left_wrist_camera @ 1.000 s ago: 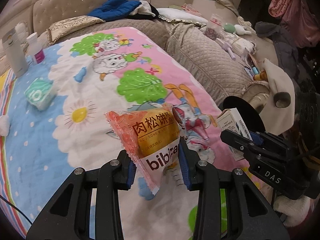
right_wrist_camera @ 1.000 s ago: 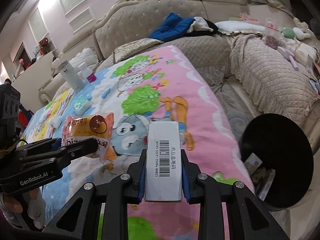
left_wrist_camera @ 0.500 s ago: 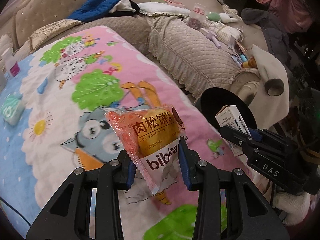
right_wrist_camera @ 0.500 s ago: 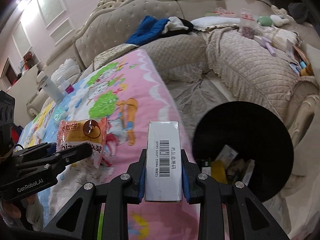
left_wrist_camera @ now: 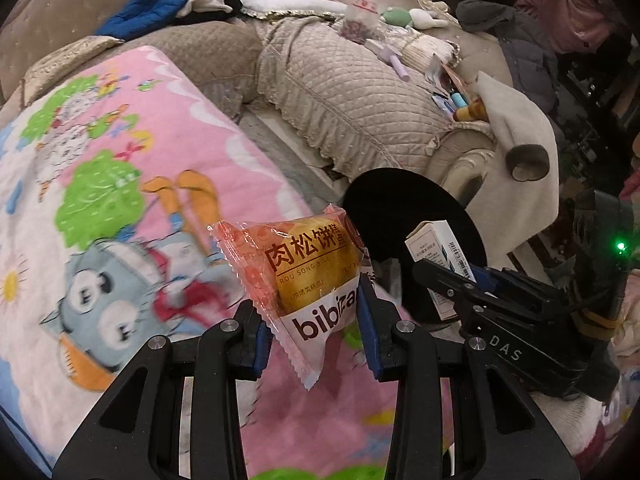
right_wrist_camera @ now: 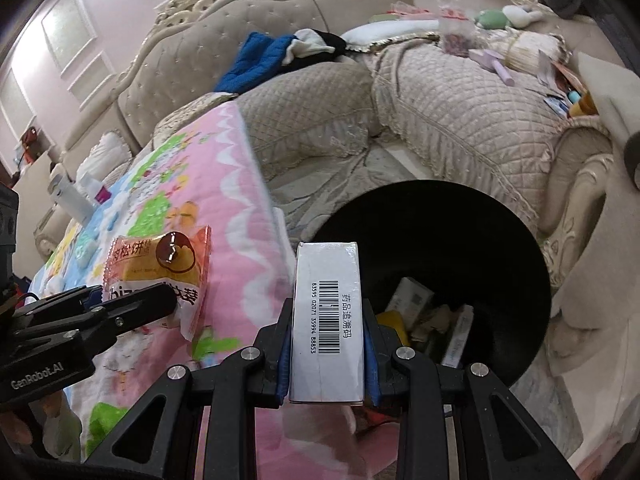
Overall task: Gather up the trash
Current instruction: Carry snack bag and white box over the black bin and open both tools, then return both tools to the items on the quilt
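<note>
Orange and white snack packet (left_wrist_camera: 308, 280), printed with a golden bun, pinched at its lower half between the blue pads of the left gripper (left_wrist_camera: 316, 332) and held up over the edge of the pink cartoon blanket (left_wrist_camera: 120, 184). White cardboard box (right_wrist_camera: 326, 320) with a barcode down its face clamped upright in the right gripper (right_wrist_camera: 326, 360), pads pressing both long sides. Hangs right at the near rim of the black round bin (right_wrist_camera: 500, 240), just beside the packet. Seen from the left camera, sits to the right of the packet with the bin's dark mouth behind both. Already holds several boxes and wrappers (right_wrist_camera: 436, 320) at its bottom. Stands on the pale floor between the blanket-covered surface and a beige quilted sofa (right_wrist_camera: 460, 120). Strewn along the sofa: a blue garment (right_wrist_camera: 260, 60) with black and white cloth beside it, a white pillow, a green and white soft toy (right_wrist_camera: 508, 16), a clear bag of small dark bits, and a lilac stick-shaped thing. Far across the blanket, near the sofa's arm, a grey bottle (right_wrist_camera: 68, 196) and a smaller one with a pink label.
</note>
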Action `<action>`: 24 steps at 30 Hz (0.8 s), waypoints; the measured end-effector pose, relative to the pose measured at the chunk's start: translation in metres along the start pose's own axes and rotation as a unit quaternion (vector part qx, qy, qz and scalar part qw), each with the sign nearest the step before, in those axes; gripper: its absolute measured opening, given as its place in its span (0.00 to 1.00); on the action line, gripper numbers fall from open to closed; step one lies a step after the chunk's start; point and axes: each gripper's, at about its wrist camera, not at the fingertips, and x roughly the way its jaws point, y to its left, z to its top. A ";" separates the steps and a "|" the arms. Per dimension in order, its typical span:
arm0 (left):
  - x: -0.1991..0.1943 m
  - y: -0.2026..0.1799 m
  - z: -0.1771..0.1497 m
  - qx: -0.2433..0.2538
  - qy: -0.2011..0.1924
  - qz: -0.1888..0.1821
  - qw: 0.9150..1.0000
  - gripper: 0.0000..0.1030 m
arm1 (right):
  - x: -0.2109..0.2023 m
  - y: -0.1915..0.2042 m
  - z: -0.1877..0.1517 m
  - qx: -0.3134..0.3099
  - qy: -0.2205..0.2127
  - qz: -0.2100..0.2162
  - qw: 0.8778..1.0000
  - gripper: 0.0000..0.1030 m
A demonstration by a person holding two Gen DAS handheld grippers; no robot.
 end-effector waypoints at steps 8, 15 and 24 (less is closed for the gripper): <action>0.021 -0.016 0.015 0.001 0.011 -0.013 1.000 0.34 | 0.006 -0.034 0.009 0.023 0.003 -0.024 0.999 0.27; 0.035 -0.028 0.024 0.000 0.021 -0.040 0.999 0.34 | 0.008 -0.046 0.015 0.033 -0.002 -0.035 0.999 0.27; 0.032 -0.031 0.028 -0.007 0.005 -0.088 0.996 0.56 | 0.006 -0.059 0.013 0.055 -0.002 -0.058 0.997 0.57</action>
